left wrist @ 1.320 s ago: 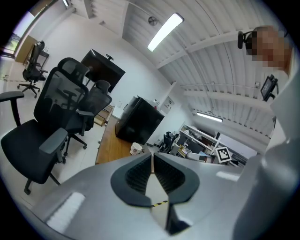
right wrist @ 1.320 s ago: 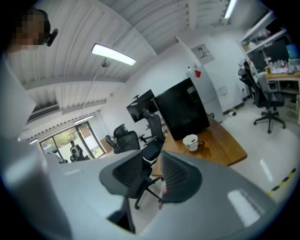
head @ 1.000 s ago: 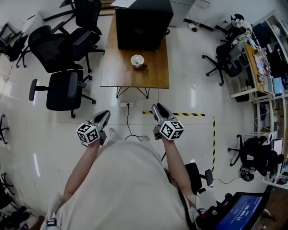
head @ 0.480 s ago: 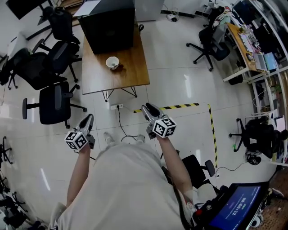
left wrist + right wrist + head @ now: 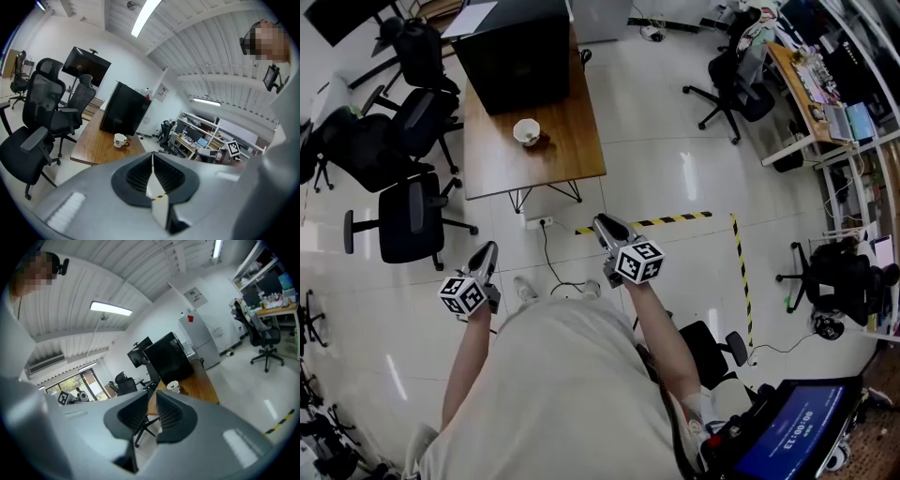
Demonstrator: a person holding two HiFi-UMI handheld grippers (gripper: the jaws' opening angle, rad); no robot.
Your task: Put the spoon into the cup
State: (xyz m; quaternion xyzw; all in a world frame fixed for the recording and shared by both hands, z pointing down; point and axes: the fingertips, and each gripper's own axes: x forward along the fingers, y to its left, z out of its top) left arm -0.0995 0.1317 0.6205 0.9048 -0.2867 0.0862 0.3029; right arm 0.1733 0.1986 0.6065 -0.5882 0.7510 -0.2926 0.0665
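- The right hand-held gripper [image 5: 605, 226] has its jaws drawn together. They have just been closing, and its own view shows only a thin slit between them, with nothing in it.
- The left hand-held gripper [image 5: 488, 253] is also closed, tips meeting, and it carries nothing.
- Both forearms reach forward from the person's body, side by side but apart. The grippers aim a little below level toward the counter [image 5: 577, 150].
- The person stands on the white floor [image 5: 675, 178], well apart from the counter's near edge, with a strip of yellow-black tape [image 5: 675, 220] lying between.
- The cup [image 5: 526, 131] stands upright on the counter, just in front of a black case [image 5: 516, 56].
- The spoon is too small to make out. A small dark shape touches the cup's side, and it may be the cup's handle or the spoon. Whether a spoon sits inside the cup, I cannot tell.
- In my judgement, empty jaws at this distance fit two stages: a walk up to fetch the spoon, or a stand-off with the spoon already in the cup. All that is settled is that neither gripper can reach the cup from here.
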